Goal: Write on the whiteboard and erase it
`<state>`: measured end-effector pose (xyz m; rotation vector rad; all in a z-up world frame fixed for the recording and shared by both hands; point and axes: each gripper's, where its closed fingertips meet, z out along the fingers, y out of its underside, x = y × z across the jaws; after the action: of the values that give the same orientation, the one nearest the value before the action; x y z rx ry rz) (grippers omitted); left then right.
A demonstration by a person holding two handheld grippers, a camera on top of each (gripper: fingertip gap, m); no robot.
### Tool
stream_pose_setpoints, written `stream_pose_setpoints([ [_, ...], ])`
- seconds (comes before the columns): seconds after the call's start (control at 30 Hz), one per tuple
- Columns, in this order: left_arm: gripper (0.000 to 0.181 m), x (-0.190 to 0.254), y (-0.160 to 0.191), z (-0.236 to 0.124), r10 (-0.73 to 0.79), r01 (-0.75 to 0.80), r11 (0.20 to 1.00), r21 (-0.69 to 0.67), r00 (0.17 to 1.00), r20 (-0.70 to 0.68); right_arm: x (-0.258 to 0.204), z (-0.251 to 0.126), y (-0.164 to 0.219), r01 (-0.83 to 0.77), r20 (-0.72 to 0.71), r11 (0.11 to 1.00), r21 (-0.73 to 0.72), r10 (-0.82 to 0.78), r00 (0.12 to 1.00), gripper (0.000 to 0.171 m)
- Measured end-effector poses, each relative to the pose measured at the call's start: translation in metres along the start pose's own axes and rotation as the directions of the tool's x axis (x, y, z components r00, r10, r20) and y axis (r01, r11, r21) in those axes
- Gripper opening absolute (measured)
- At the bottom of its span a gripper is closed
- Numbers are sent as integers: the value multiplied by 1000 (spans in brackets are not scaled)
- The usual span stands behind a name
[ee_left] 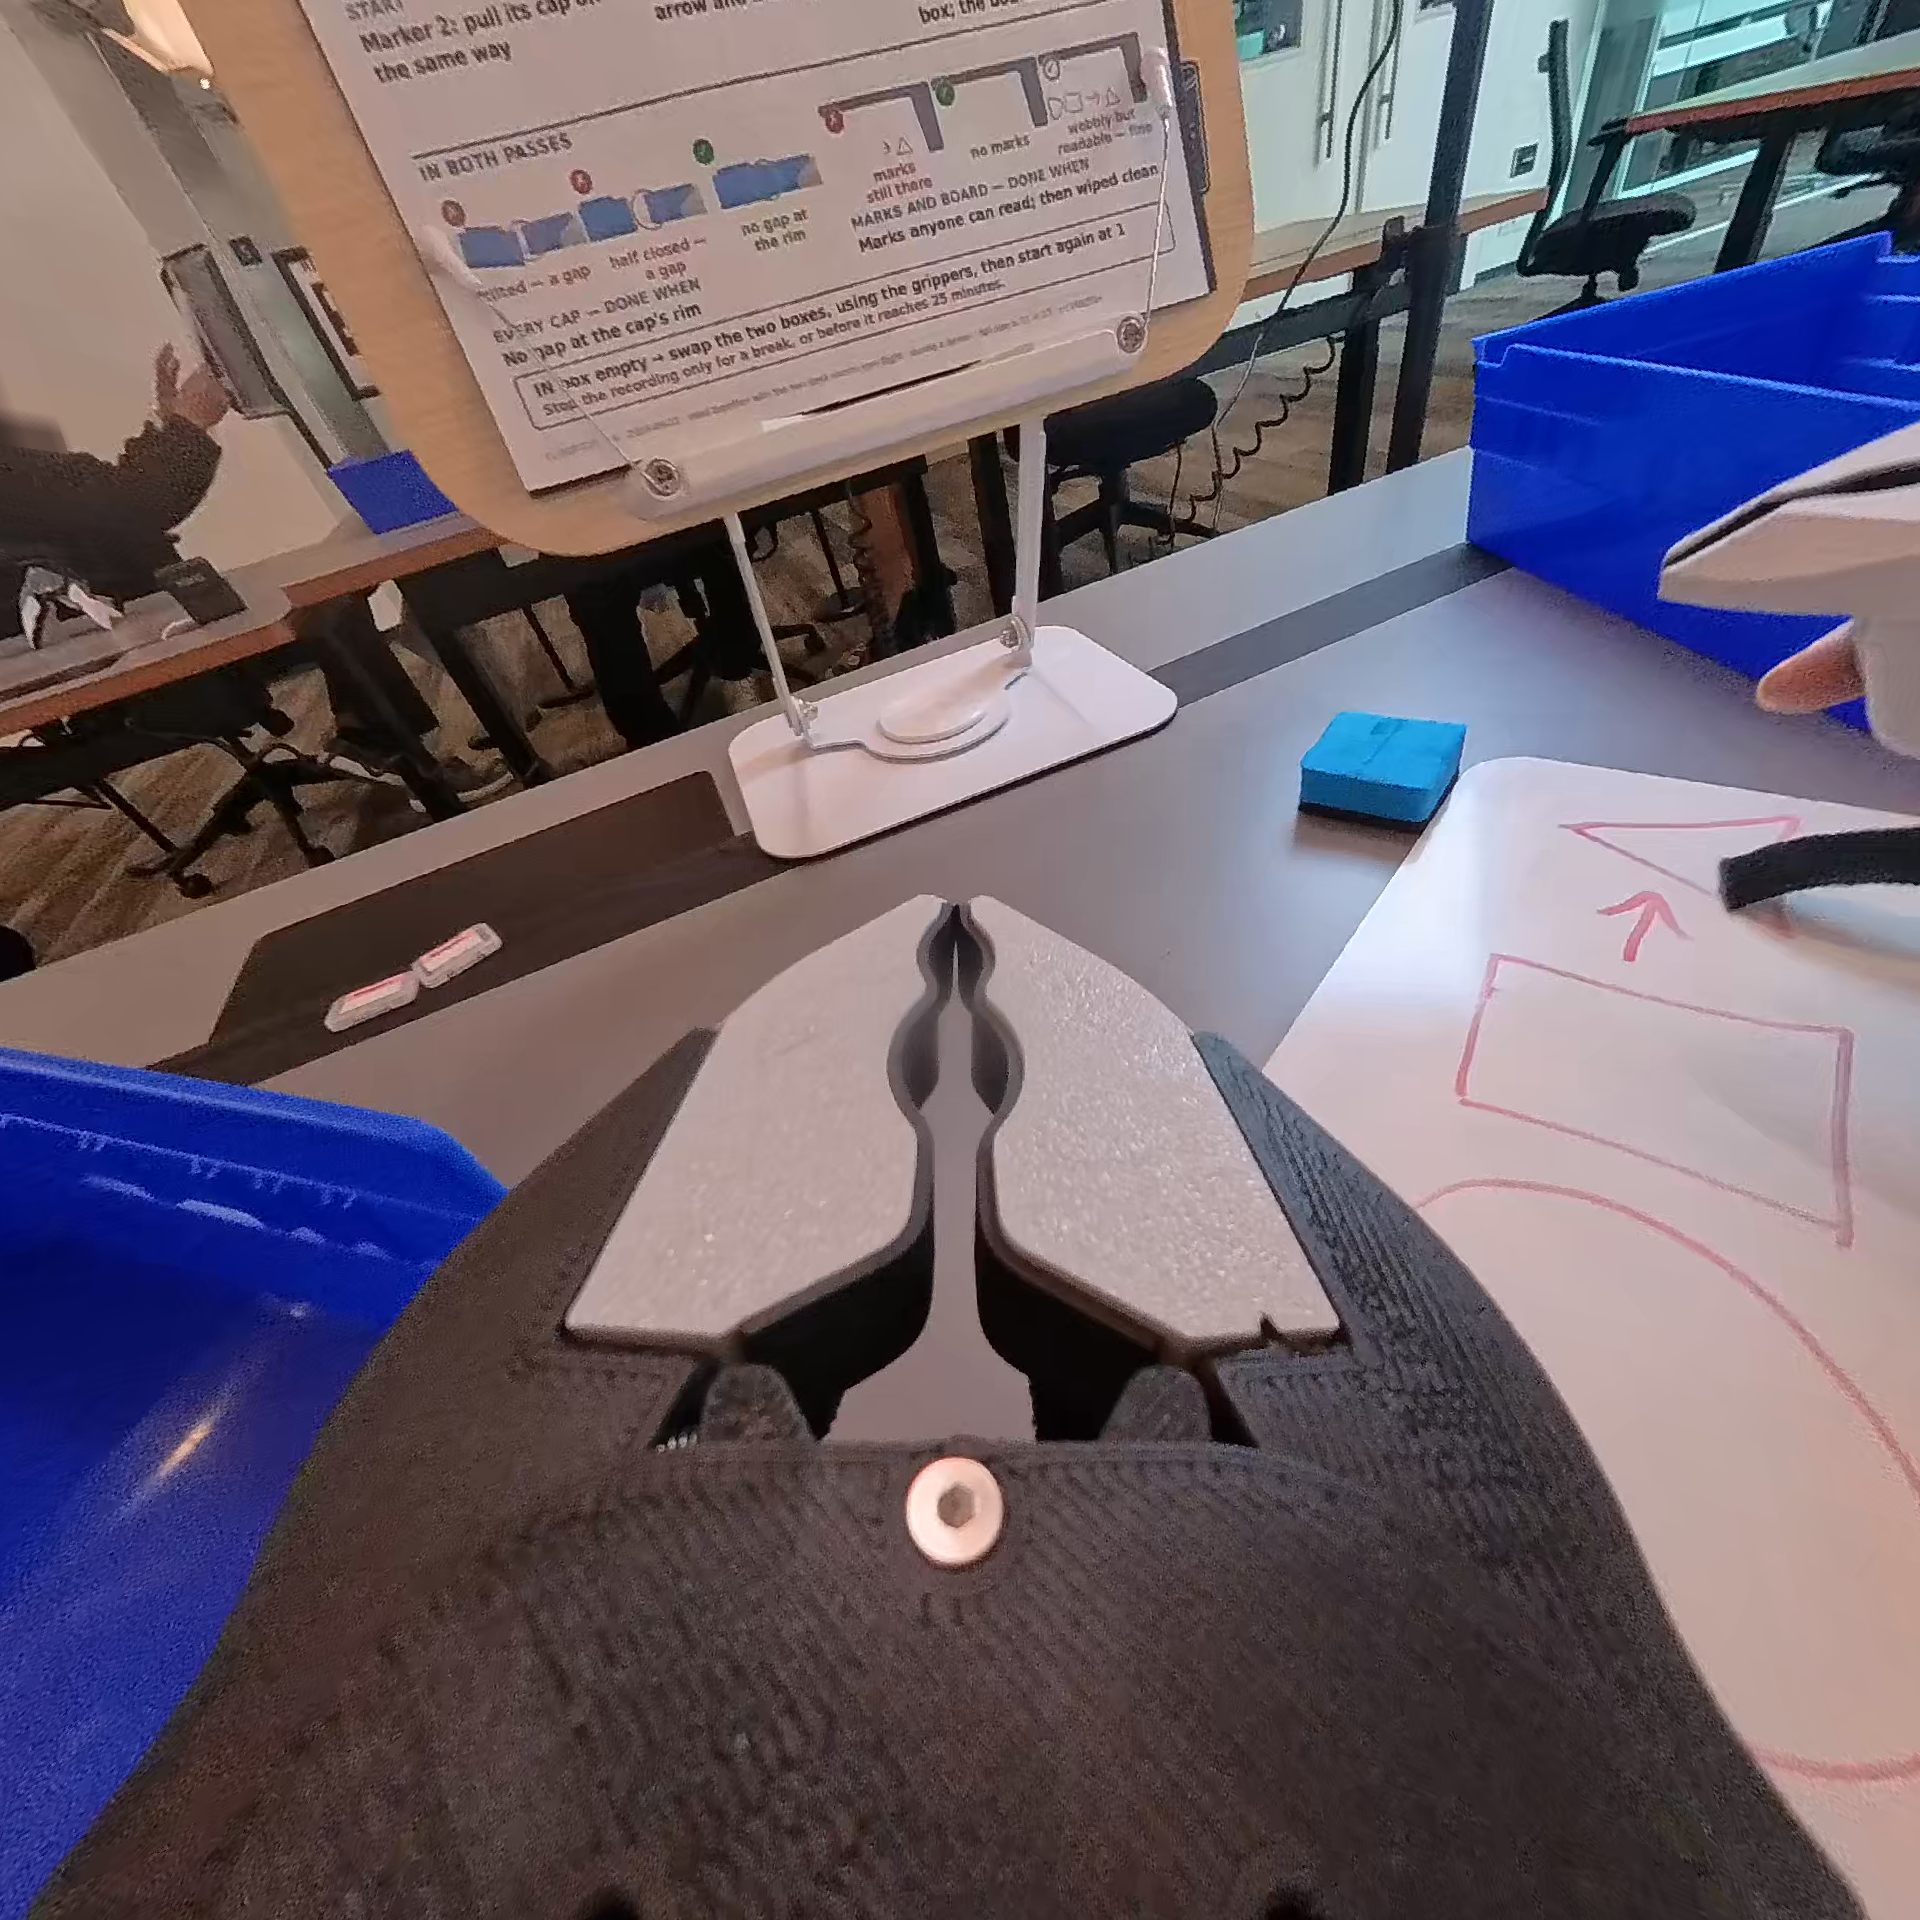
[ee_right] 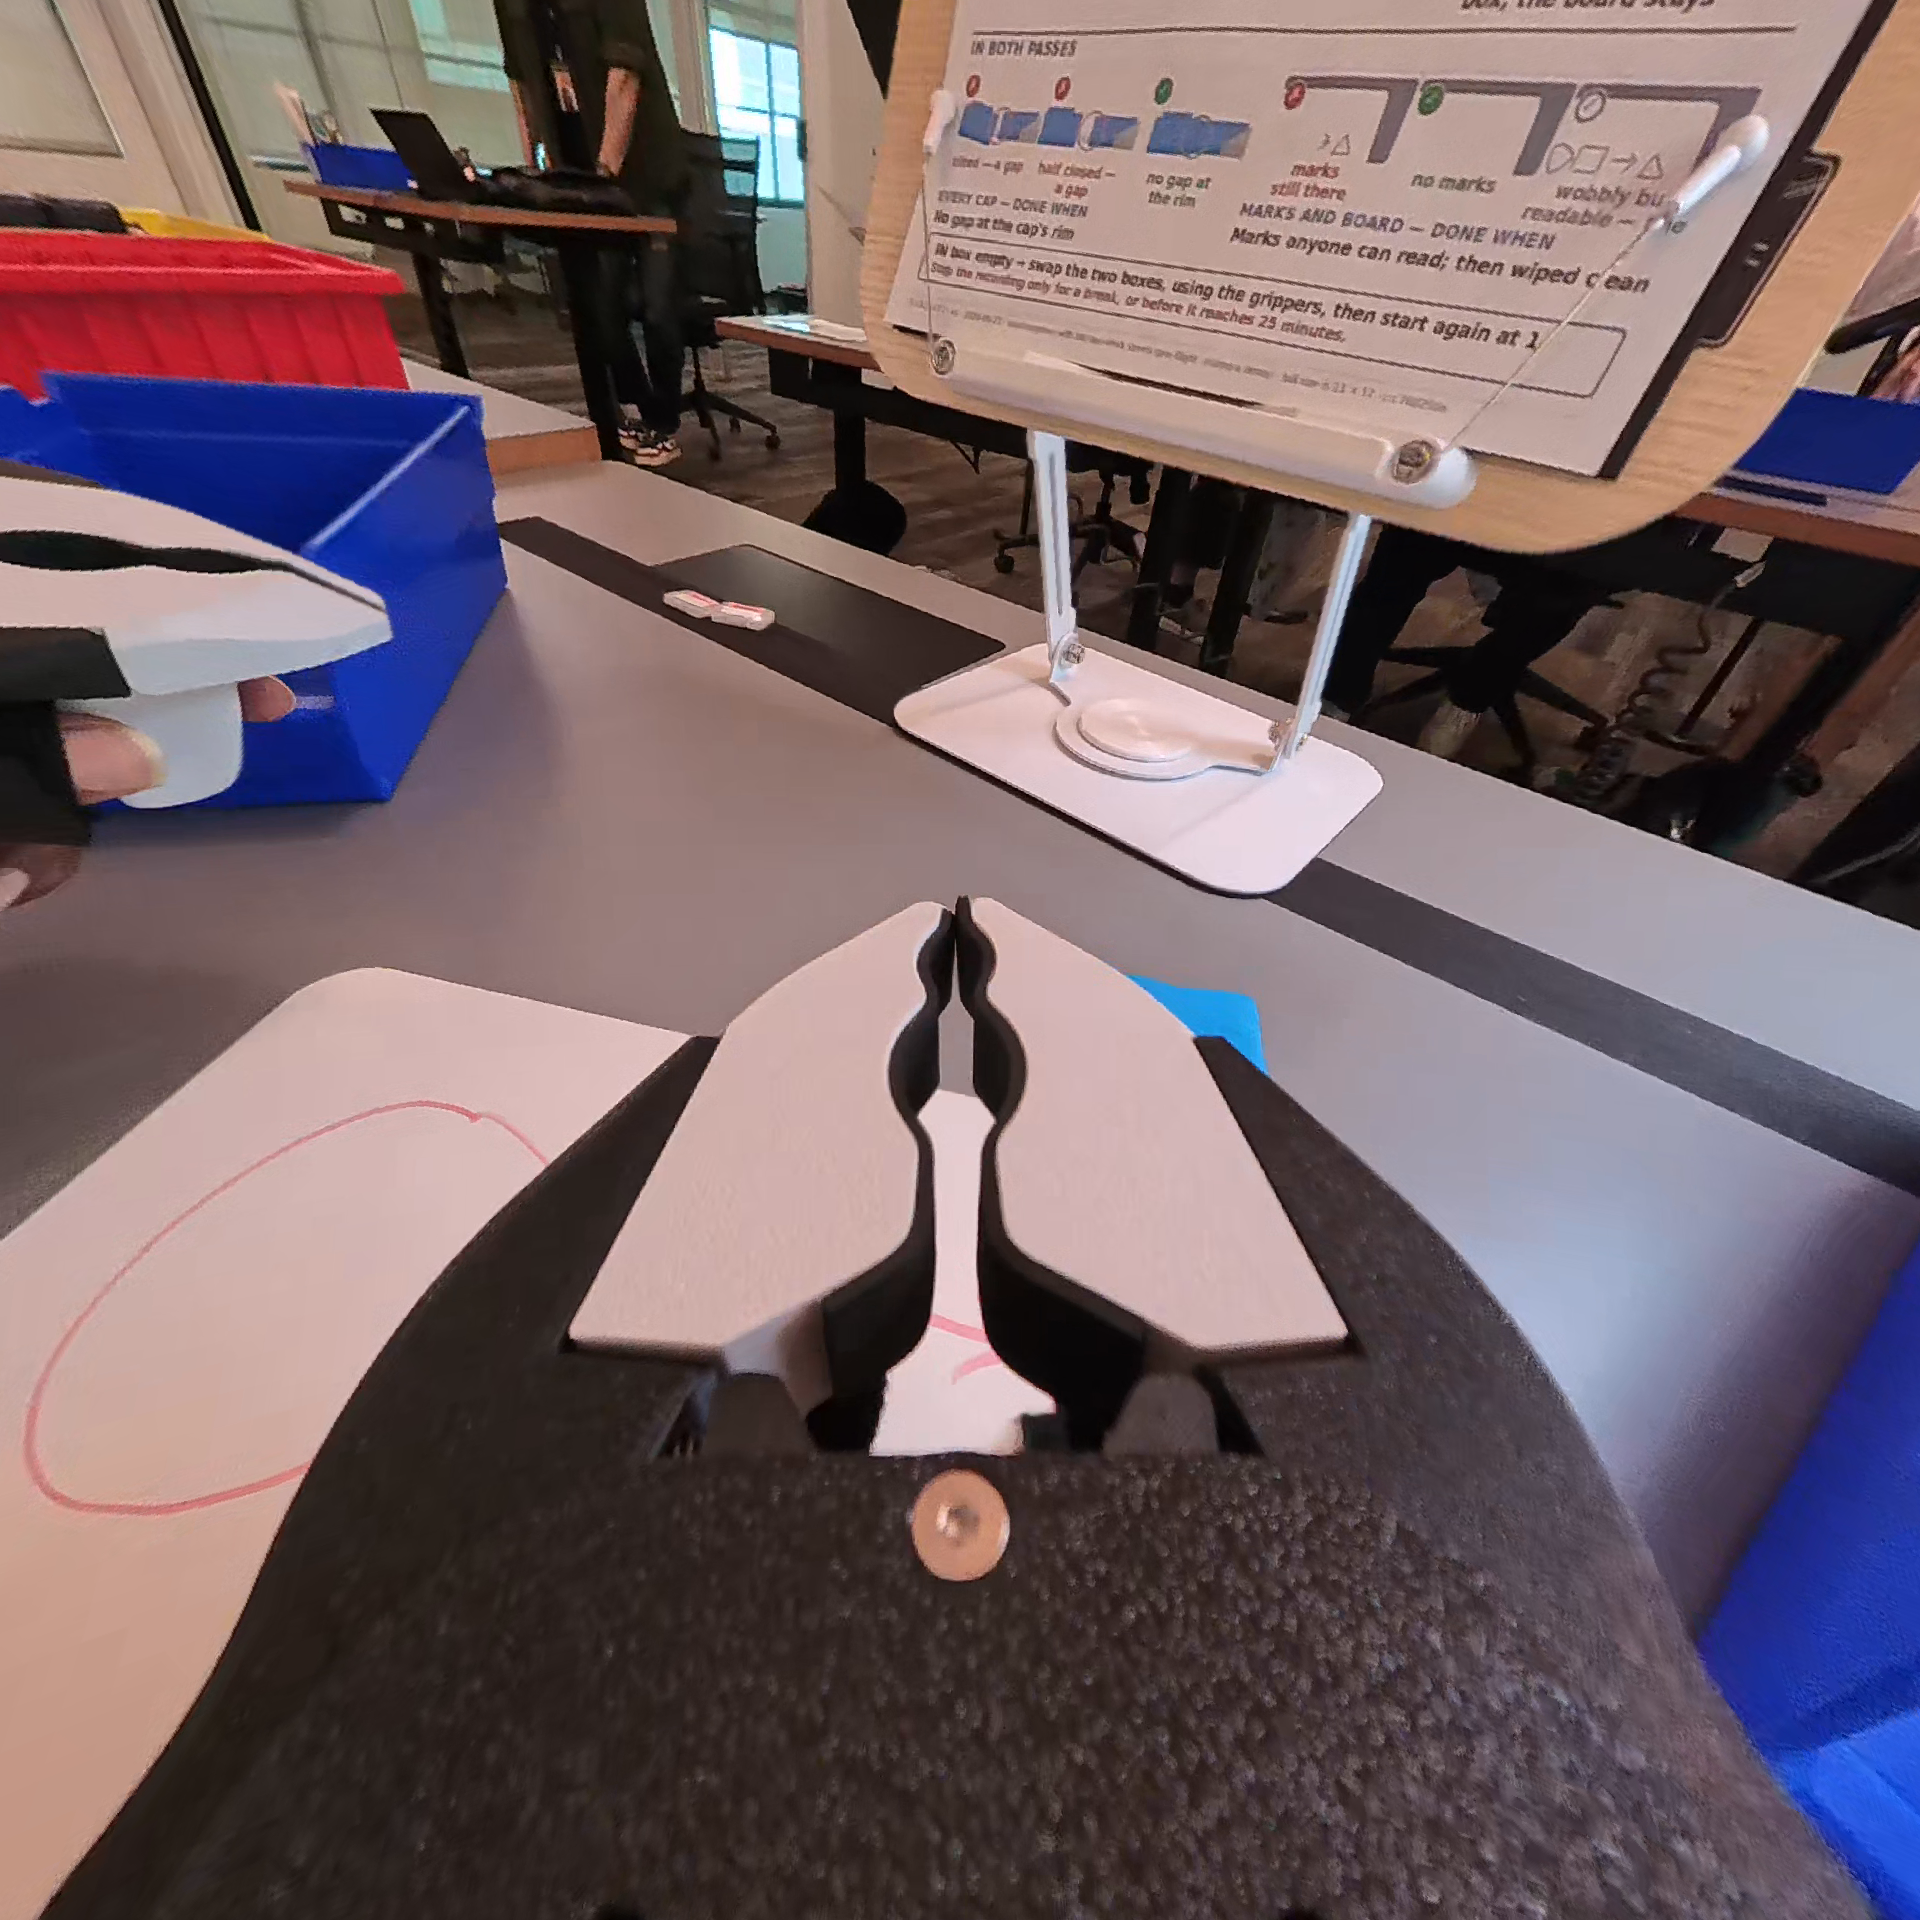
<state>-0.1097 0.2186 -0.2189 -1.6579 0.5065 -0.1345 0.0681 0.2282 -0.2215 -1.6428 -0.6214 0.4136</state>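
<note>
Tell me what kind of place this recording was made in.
Probably an open-plan office or lab: rows of desks with office chairs, a laptop, and blue bins beside an instruction sheet.

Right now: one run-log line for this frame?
phase: pre-erase | left gripper: shut, empty | right gripper: shut, empty | whiteboard: red marks present | eraser: on table, untouched

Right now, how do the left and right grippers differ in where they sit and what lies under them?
The left gripper sits over bare grey table beside the whiteboard, next to a blue bin; the right gripper sits over the whiteboard itself. The left gripper points toward the document stand's base; the right gripper points at the blue eraser, partly hidden behind its fingers. Both are shut and hold nothing.
</note>
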Motion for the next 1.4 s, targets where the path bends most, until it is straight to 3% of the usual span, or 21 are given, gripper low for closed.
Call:
stream_pose_setpoints([
  [0.17,0,-9,4,-5,14,-14,1000,13,1000,-4,10,-19,-23,-3,-64,1000,28,5,998,0],
  [0.3,0,-7,12,0,42,-42,999,-10,999,-31,37,-37,-20,-41,-168,998,38,46,985,4],
  [0.5,0,-28,11,-1,84,-84,996,-27,996,11,80,-59,-9,48,-288,999,-13,-49,956,5],
  [0.73,0,-77,-3,-28,88,-82,995,-62,990,111,125,-88,13,214,-307,911,-352,-328,894,28],
  [0.87,4,-101,-9,-36,98,-91,995,-49,983,158,128,-117,10,209,-207,869,-448,-328,921,47],
  [1.0,16,-110,-6,-39,100,-90,992,-83,986,135,138,-133,41,217,-129,789,-574,-349,928,57],
  [1.17,19,-101,-2,-36,92,-85,993,-82,991,97,128,-104,52,264,-79,800,-538,-360,930,47],
  [1.3,20,-96,5,-31,101,-92,990,-102,991,84,79,-61,29,278,-17,844,-458,-321,947,53],
  [1.4,20,-92,9,-29,113,-104,988,-113,991,77,51,-11,27,177,0,883,-434,-197,980,60],
])
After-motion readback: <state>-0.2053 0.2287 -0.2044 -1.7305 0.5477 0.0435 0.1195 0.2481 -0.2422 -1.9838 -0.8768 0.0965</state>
